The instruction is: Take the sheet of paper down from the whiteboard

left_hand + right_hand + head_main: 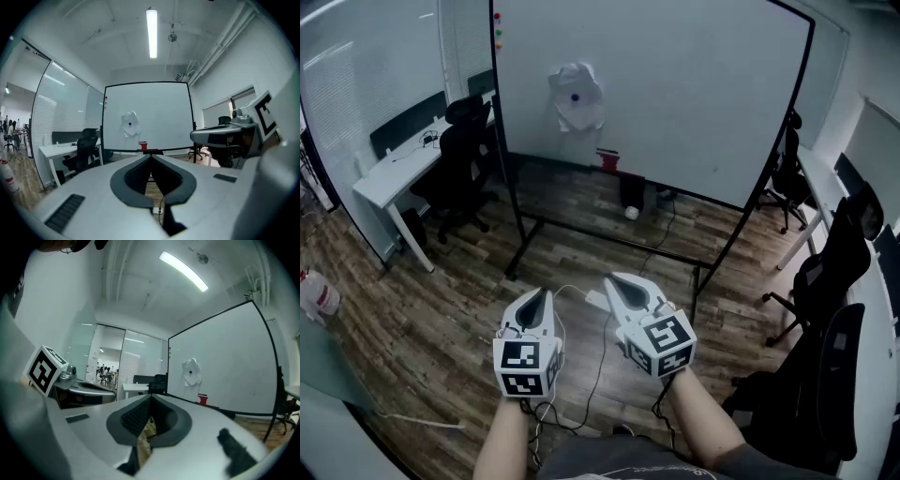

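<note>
The crumpled sheet of paper hangs on the whiteboard under a dark magnet, at 12 o'clock from the left gripper and right gripper. Both sets of jaws are closed and empty.

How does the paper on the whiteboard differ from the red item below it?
The sheet of paper is white and crumpled; the red item is smaller. The paper hangs partway up the whiteboard under a dark magnet; the red item sits at its bottom edge. Both are on the board.
</note>
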`<state>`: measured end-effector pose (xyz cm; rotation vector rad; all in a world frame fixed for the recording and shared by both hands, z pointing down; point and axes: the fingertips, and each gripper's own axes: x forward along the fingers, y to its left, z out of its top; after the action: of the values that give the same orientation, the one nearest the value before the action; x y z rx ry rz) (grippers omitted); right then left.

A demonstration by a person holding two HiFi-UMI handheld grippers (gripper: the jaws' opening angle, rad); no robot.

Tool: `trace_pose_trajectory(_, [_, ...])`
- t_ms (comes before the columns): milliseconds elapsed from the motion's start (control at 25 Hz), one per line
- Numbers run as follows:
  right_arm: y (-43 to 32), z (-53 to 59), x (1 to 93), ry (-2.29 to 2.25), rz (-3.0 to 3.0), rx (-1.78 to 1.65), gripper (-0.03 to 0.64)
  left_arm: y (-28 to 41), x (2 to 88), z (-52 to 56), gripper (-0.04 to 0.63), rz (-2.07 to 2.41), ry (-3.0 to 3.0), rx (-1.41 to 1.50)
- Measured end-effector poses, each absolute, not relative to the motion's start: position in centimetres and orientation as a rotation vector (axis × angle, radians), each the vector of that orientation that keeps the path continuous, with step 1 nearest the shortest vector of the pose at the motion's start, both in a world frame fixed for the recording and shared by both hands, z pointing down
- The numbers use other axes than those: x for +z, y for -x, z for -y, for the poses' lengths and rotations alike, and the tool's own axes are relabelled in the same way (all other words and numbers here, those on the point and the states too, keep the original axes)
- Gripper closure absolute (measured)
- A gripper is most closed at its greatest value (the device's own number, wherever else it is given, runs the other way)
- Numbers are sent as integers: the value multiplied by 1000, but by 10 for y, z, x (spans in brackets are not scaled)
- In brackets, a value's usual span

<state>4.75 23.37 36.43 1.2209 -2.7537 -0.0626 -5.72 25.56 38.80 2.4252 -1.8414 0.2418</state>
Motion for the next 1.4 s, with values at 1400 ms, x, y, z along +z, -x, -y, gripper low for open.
trace_pose_trajectory(1400, [-33, -178, 408, -1495, 2676, 104, 595, 114, 418, -206, 578, 1736, -2447, 198])
